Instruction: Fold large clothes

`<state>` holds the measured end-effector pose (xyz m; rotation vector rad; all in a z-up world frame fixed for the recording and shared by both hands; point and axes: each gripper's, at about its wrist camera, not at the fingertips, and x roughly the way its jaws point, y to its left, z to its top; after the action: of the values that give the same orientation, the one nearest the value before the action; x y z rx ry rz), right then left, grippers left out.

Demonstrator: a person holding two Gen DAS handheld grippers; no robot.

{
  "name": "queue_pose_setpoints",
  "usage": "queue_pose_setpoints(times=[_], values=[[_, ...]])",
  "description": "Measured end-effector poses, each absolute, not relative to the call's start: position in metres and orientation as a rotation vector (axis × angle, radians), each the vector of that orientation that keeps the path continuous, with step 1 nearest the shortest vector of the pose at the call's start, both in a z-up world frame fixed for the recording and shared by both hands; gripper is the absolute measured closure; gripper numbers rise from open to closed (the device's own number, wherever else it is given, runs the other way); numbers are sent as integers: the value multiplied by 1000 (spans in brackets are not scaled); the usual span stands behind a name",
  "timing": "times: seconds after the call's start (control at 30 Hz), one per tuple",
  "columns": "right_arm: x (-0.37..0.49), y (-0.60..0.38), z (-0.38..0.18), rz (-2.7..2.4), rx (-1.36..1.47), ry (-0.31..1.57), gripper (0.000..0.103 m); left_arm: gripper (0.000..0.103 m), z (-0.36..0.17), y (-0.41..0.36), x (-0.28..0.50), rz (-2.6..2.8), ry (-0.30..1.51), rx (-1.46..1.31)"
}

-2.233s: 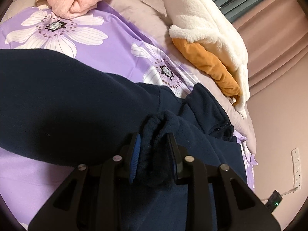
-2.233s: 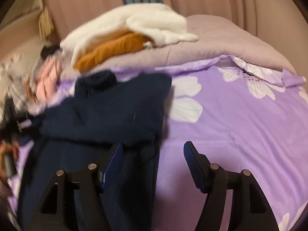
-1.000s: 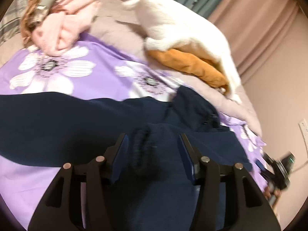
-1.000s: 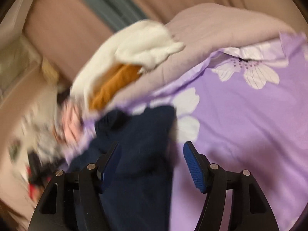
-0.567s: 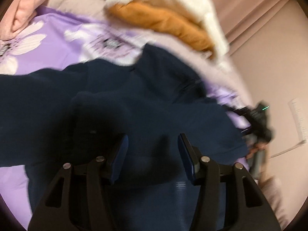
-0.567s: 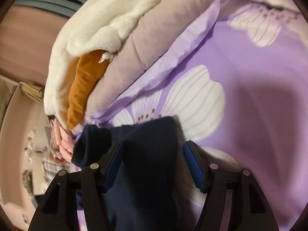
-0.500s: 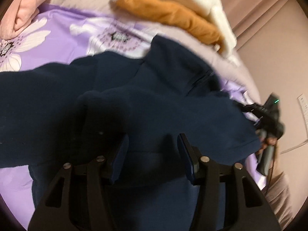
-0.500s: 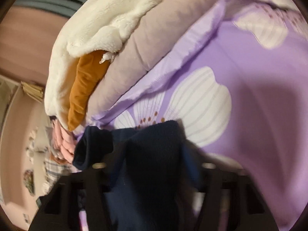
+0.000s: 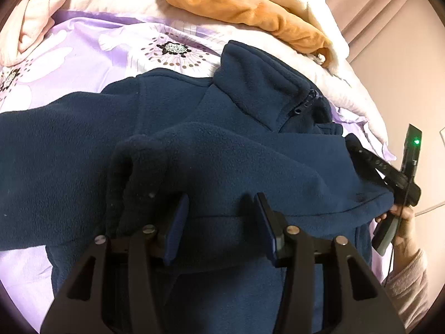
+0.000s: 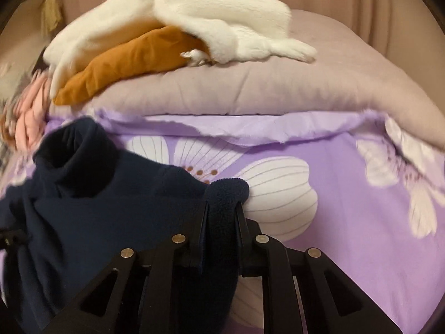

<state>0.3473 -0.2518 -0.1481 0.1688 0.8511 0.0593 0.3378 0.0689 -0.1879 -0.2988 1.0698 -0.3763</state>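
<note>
A navy fleece jacket [image 9: 222, 144] with a zip collar lies on a purple flowered bedspread [image 9: 91, 44]. One sleeve is folded across its chest. My left gripper [image 9: 221, 224] is open and empty, hovering just above the folded sleeve. My right gripper [image 10: 221, 217] is shut on a fold of the jacket's edge [image 10: 226, 194] at the jacket's right side. The right gripper also shows in the left wrist view [image 9: 389, 175], at the jacket's right edge, held by a hand.
A white fleece [image 10: 194, 14] and an orange garment [image 10: 133, 61] lie on a beige quilt [image 10: 278, 89] at the head of the bed. Pink clothes [image 9: 30, 27] lie at the far left. A wall is close on the right.
My left gripper let go of the sleeve cuff, opened and shifted right over the jacket. My right gripper swung in to the jacket's right edge and shut on it.
</note>
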Motion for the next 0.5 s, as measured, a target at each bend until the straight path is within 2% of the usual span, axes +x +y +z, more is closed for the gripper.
queue_pose_setpoints(times=[0.27, 0.37, 0.5], values=[[283, -249, -80, 175, 249, 672, 83, 48, -187, 66, 334, -358, 1054, -308], [269, -225, -82, 225, 194, 696, 83, 45, -187, 63, 333, -347, 1045, -302], [269, -212, -114, 195, 120, 803, 83, 42, -187, 60, 332, -340, 1033, -297]])
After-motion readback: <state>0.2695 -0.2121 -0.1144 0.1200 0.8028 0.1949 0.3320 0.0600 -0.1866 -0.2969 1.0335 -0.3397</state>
